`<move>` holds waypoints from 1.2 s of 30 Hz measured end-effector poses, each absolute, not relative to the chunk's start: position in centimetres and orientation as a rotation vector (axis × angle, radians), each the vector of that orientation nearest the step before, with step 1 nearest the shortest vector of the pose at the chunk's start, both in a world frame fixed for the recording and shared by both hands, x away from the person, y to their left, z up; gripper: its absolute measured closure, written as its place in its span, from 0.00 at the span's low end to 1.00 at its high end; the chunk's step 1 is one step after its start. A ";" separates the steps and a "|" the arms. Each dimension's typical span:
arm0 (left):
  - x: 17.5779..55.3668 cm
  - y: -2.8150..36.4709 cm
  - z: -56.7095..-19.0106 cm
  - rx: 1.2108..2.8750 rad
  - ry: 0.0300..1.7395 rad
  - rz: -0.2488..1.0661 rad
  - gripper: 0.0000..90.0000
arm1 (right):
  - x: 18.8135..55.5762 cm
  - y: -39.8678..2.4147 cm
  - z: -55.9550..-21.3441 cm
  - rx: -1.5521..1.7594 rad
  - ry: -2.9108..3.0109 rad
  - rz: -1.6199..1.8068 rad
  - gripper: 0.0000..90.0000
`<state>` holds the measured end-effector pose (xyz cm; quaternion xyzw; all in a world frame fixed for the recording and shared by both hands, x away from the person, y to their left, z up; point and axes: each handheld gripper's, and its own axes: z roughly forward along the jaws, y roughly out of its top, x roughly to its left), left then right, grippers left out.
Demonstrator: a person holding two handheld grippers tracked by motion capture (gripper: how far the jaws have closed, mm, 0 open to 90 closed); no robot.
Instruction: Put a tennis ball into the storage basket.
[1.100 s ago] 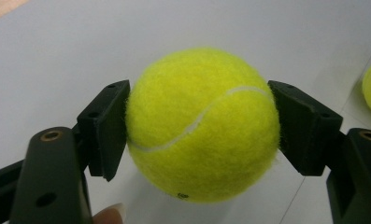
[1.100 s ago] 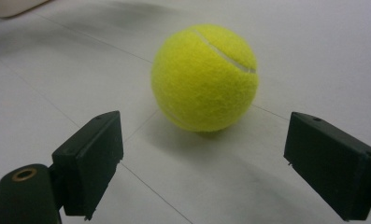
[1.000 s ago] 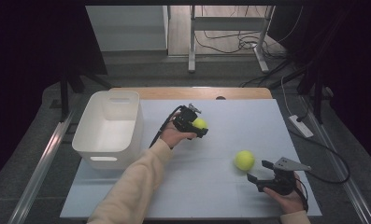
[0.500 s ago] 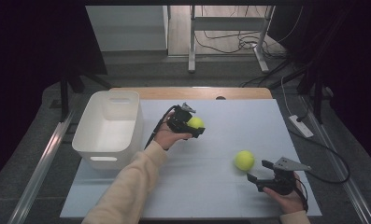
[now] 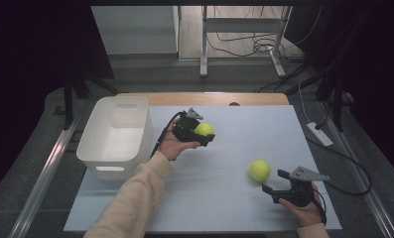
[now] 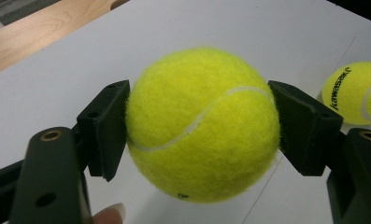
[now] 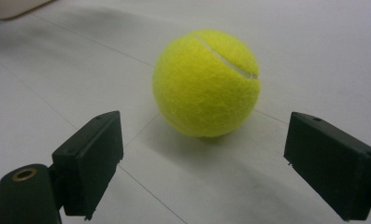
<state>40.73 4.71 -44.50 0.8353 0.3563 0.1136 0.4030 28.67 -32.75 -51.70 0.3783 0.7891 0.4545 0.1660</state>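
Balls first: you've got two tennis balls in play. One ball [image 6: 203,125] is squeezed between the jaws of your left hand-held gripper [image 5: 197,131], pads pressed flat against its sides, and it looks lifted clear of the table [image 5: 224,208], just right of the white bin [image 5: 116,136]. In the left gripper view the grip looks centred, felt bulging a little past both pads, so I'd call it secure.

The second ball [image 5: 259,170] sits loose on the white table cover, near the right front. Your right hand-held gripper [image 5: 274,182] is low and just beside it, jaws spread wide with nothing in them. In the right gripper view that ball [image 7: 206,83] is ahead of the pads and between their lines, not yet inside the gap.

My read: you're mid-carry with the left one, and the bin looks like the obvious destination, though that's a guess from the layout. So next for the left is swinging over the bin's rim and getting the ball above the opening before you let go. It's empty as far as I can see, so expect a bounce if you drop from high.

For the right, push forward until the ball's widest part sits level with the pads, then close. Go in straight, since a nudge from one pad will send it rolling off across the table.
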 end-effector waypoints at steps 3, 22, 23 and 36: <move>40.7 4.9 -44.6 2.105 0.902 0.291 0.29 | 28.7 -32.8 -51.7 1.080 2.247 1.293 0.13; 39.6 6.6 -42.6 2.004 0.902 0.344 0.29 | 28.6 -32.8 -51.8 1.085 2.245 1.288 0.13; 39.6 6.7 -42.4 2.000 0.902 0.347 0.29 | 28.6 -32.9 -51.7 1.086 2.245 1.287 0.13; 39.1 7.8 -41.4 1.964 0.903 0.385 0.29 | 28.7 -32.7 -51.8 1.084 2.247 1.286 0.13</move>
